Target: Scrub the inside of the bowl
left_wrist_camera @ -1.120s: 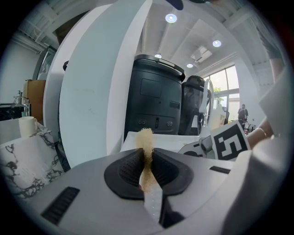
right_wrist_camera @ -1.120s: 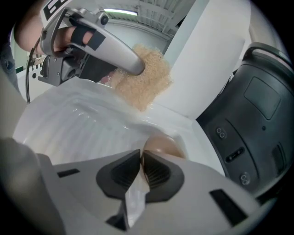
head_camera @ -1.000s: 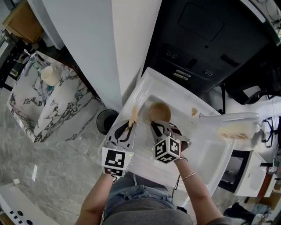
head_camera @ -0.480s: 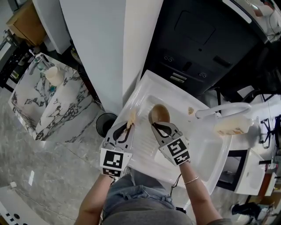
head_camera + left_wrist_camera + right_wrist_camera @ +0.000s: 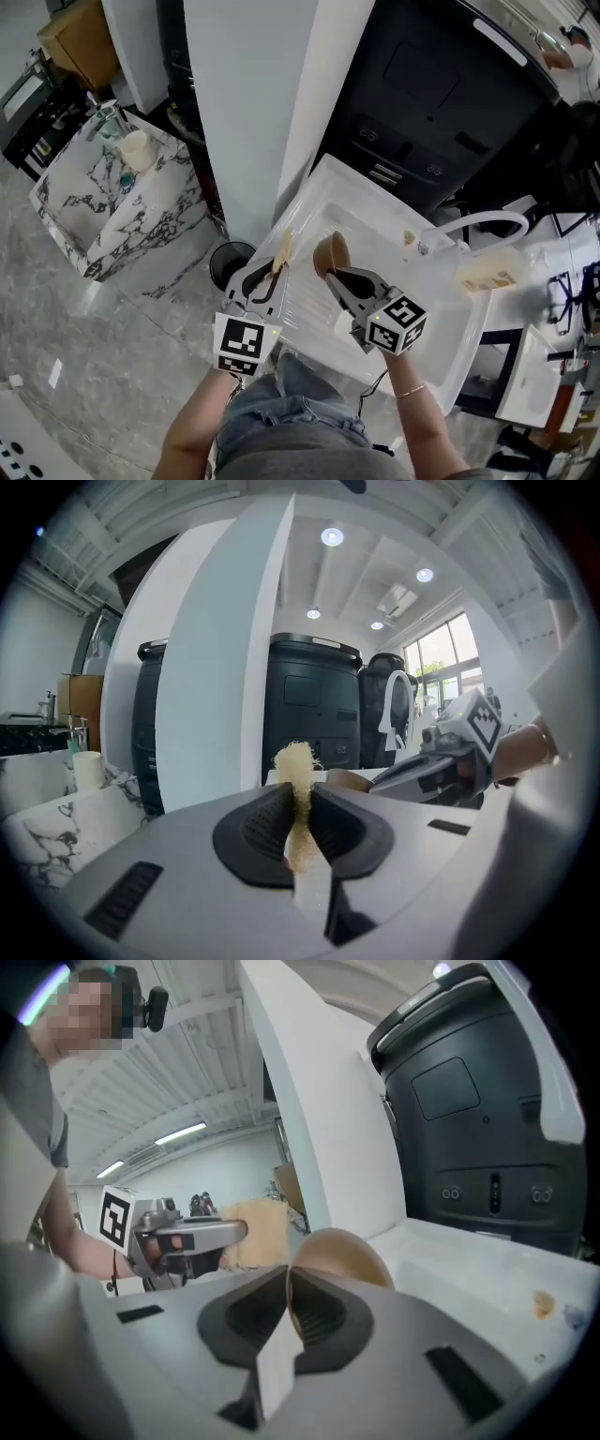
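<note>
**Bowl on edge in my right jaws, scrubber just to its left, no contact yet**

The bowl point(image 5: 330, 255) is brown, lifted clear of the basin and tipped up on its rim. My right gripper point(image 5: 332, 276) has its jaws pinched narrow on the near rim. In the right gripper view the wall of the bowl point(image 5: 342, 1252) rises straight out of the jaw line and curves off to the right of it. I judge that the hollow faces left, though the frames do not settle this firmly.

My left gripper point(image 5: 269, 275) is clamped on a tan, fibrous scrub pad point(image 5: 281, 251). The pad stands up past the jaw tips, with its long axis running along the jaws. From these jaws the bowl lies just to the right and slightly ahead, near the pad but apart from it.

Below both tools is the white sink point(image 5: 375, 220).

Judgement: scrubbing has not begun. The left hand is the one placed to close the gap, by swinging the pad tip rightward into the hollow while the right holds the rim steady. The risk is the bowl pivoting in a rim-only pinch under side load.
</note>
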Demonstrator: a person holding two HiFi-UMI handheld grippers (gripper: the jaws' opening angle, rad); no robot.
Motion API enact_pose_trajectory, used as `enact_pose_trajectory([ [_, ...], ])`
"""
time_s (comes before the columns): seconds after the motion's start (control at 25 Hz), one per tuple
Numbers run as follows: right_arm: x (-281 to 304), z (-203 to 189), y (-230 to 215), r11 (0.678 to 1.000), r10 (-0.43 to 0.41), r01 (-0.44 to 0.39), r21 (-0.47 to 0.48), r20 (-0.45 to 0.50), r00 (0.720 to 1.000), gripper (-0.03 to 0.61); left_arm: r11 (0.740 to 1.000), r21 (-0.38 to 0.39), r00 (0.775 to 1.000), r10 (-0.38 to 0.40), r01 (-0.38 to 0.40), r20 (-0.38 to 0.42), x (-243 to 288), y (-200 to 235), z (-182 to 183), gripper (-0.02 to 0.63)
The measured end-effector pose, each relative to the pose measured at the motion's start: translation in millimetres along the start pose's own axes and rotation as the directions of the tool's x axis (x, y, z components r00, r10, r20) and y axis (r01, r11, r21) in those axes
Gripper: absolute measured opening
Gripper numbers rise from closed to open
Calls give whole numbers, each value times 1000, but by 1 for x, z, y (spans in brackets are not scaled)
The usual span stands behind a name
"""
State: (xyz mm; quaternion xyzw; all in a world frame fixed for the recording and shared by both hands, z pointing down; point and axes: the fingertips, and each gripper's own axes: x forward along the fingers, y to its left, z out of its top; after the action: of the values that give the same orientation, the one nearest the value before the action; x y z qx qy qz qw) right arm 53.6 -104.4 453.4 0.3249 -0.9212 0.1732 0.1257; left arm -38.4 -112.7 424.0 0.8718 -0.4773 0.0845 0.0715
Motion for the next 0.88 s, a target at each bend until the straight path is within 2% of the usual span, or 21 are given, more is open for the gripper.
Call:
enact_pose_trajectory([
  [0.36,-5,18,41,987,137,-146,65,134,982,23,997,82,1000,15,-15,9,-28,3,11,44],
  [0.56,-17,35,63,967,233,-250,51,225,946,23,993,113,1000,-14,14,-2,-34,5,21,44],
  [0.76,-35,43,77,945,316,-326,-8,268,910,23,983,135,991,-119,126,-58,-27,4,31,44],
  [0.88,-46,45,80,936,345,-350,-35,283,895,23,961,162,971,-208,226,-120,-15,-2,37,44],
])
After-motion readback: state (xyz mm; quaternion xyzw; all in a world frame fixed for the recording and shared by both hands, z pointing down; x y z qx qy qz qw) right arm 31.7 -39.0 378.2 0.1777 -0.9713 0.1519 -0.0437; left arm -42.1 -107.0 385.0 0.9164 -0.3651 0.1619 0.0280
